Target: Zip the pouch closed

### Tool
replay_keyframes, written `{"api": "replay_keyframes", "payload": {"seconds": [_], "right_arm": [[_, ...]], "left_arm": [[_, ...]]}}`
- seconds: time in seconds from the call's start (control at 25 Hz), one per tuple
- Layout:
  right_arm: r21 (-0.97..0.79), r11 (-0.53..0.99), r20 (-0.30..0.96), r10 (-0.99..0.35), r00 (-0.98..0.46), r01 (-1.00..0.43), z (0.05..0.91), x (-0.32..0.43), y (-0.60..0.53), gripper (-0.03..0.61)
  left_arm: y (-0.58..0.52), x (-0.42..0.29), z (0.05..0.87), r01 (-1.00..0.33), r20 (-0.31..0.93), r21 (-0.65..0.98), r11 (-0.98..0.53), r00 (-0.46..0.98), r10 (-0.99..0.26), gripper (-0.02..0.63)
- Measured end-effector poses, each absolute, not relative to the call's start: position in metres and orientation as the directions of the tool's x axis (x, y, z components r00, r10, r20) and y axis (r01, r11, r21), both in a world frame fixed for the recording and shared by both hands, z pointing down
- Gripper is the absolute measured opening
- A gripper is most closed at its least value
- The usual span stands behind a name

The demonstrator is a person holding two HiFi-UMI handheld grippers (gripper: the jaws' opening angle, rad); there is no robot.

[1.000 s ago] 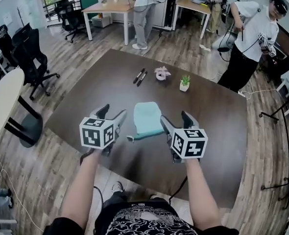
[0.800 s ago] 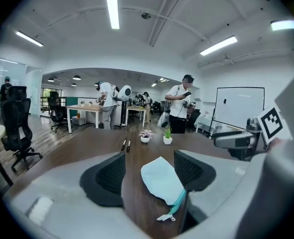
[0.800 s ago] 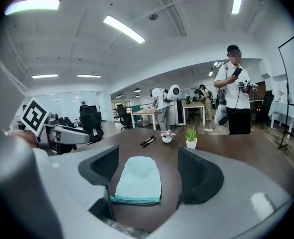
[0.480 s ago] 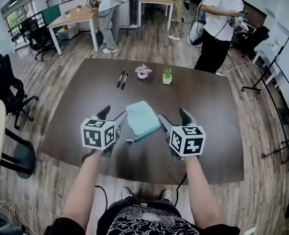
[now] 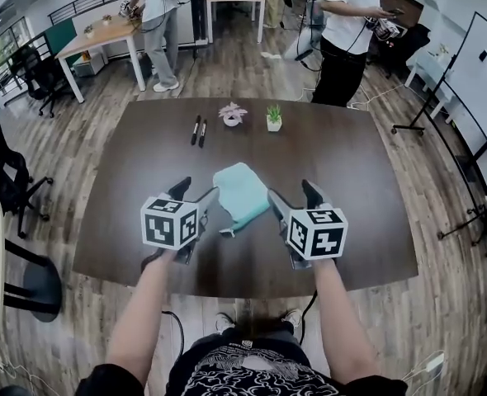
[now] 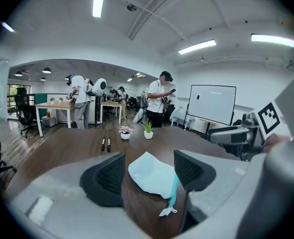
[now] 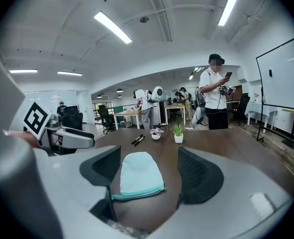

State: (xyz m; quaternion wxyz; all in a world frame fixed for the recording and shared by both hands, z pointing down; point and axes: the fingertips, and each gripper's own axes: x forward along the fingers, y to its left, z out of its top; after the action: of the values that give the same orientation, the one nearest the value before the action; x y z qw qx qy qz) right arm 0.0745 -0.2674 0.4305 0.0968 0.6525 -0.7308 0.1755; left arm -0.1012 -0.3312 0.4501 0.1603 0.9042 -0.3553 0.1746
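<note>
Pouch lies toward the table's near edge, between our left gripper, spread wide, and right gripper. The right's parted jaws have just narrowed slightly on nothing, so we judge gripping imminent.

The slider on the pale blue fabric pouch with a teal zip is too small in the head view to show how far it has run. In the right gripper view, the zip's left end passes behind the left jaw of the right hand-held gripper. The two dark pens on the brown desk are too small to tell whether they are capped. The top edge cuts off the head of the standing person in a white shirt.
</note>
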Motion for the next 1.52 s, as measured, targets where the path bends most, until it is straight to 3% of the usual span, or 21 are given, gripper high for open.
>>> {"api": "replay_keyframes", "payload": {"seconds": [0.48, 1.28, 1.52], "right_arm": [[-0.156, 0.055, 0.437, -0.892, -0.119, -0.986, 0.473, 0.038, -0.260, 0.337], [-0.214, 0.063, 0.520, -0.837, -0.169, -0.975, 0.529, 0.008, -0.250, 0.299], [-0.218, 0.054, 0.543, -0.823, -0.168, -0.974, 0.541, 0.009, -0.241, 0.295]], "left_arm": [[-0.312, -0.095, 0.503, -0.569, 0.530, 0.152, -0.808, 0.737, -0.419, 0.307], [-0.272, -0.077, 0.592, -0.365, 0.713, 0.118, -0.923, 0.679, -0.177, 0.307], [-0.268, -0.074, 0.609, -0.338, 0.734, 0.126, -0.933, 0.664, -0.142, 0.267]]}}
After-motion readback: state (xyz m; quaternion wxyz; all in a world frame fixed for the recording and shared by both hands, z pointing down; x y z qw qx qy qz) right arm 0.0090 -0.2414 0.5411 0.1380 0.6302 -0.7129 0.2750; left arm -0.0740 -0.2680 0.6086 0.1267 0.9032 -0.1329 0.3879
